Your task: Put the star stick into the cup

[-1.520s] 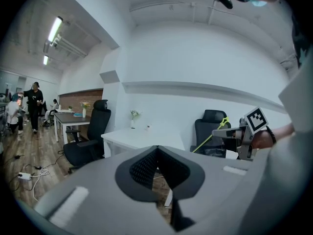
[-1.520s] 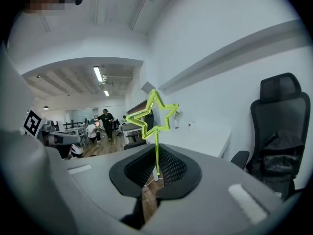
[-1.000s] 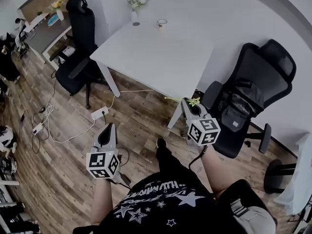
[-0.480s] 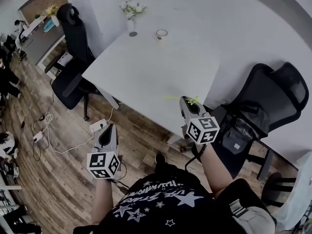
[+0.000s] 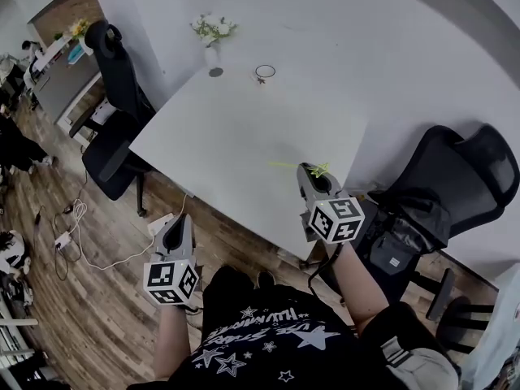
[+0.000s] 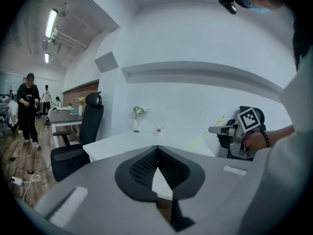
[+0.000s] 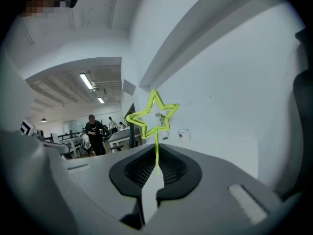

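A yellow-green star stick (image 7: 152, 115) stands up between the jaws of my right gripper (image 7: 156, 156), which is shut on its thin stem. In the head view this gripper (image 5: 314, 172) hovers over the near right edge of the white table (image 5: 236, 145), the star stick (image 5: 320, 169) pointing left. The small white cup (image 5: 265, 72) stands at the table's far side, well beyond the gripper; the right gripper view shows the cup (image 7: 183, 133) just right of the star. My left gripper (image 5: 179, 221) is off the table's near left edge, and its pads (image 6: 146, 166) meet with nothing between them.
A white vase with flowers (image 5: 211, 37) stands left of the cup by the wall. Black office chairs sit at the table's left (image 5: 114, 96) and right (image 5: 455, 185). Cables and a power strip (image 5: 162, 222) lie on the wood floor. People (image 6: 29, 109) stand far off.
The person and both grippers have moved toward the table. The right gripper with the star stick has gone from over the floor to over the table's near edge. Both jaws stay as they were.
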`<state>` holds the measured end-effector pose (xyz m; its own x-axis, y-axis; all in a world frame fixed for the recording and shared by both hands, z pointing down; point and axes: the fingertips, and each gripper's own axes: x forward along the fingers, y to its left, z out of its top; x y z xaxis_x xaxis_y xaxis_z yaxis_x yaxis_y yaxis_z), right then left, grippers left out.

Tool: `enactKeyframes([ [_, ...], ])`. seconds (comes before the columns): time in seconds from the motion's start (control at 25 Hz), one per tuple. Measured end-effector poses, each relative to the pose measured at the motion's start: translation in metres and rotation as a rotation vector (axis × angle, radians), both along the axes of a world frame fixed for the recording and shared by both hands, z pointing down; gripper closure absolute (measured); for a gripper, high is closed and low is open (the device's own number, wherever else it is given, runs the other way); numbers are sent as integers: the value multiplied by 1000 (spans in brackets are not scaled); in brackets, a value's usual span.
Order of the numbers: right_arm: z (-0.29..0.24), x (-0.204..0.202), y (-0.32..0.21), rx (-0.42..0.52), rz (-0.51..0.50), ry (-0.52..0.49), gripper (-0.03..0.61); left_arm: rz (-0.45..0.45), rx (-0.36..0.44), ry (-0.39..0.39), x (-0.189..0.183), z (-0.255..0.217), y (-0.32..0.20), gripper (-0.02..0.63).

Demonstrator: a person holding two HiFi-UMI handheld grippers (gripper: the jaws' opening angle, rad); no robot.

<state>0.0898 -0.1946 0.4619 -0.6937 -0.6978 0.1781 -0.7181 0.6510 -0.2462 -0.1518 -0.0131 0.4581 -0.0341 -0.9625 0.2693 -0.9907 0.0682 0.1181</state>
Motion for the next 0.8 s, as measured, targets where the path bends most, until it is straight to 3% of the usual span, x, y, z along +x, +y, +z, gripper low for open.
enactKeyframes([
  [0.4, -5, -4, -57, 9, 126, 4, 545, 93, 11, 16, -33, 3, -91, 611],
  [0.8, -35, -20, -155, 57, 250, 19, 545, 225, 40, 7, -71, -13, -224, 611],
])
